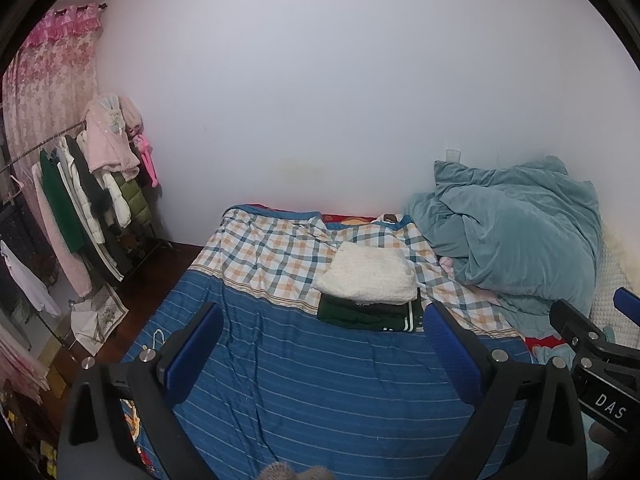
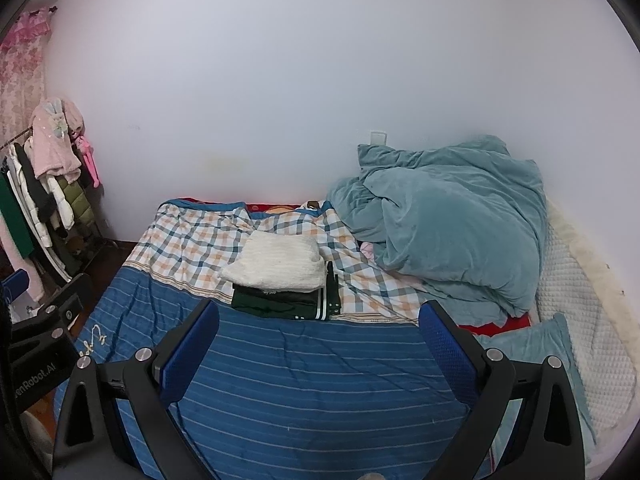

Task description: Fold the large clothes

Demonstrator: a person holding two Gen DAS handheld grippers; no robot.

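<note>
Both the left tongs [image 1: 324, 344] and right tongs [image 2: 320, 340] hang spread wide and empty above the bed [image 1: 320, 392]. The folded white sweater [image 1: 368, 276] tops a folded dark green garment [image 1: 360, 314] at twelve o'clock; a teal duvet [image 2: 452, 224] lies heaped at two o'clock.

I am seeing the bed [image 2: 280, 392] carrying a folded clothes stack [image 2: 280, 280] at centre and a teal duvet [image 2: 448, 232] lying at two o'clock.
</note>
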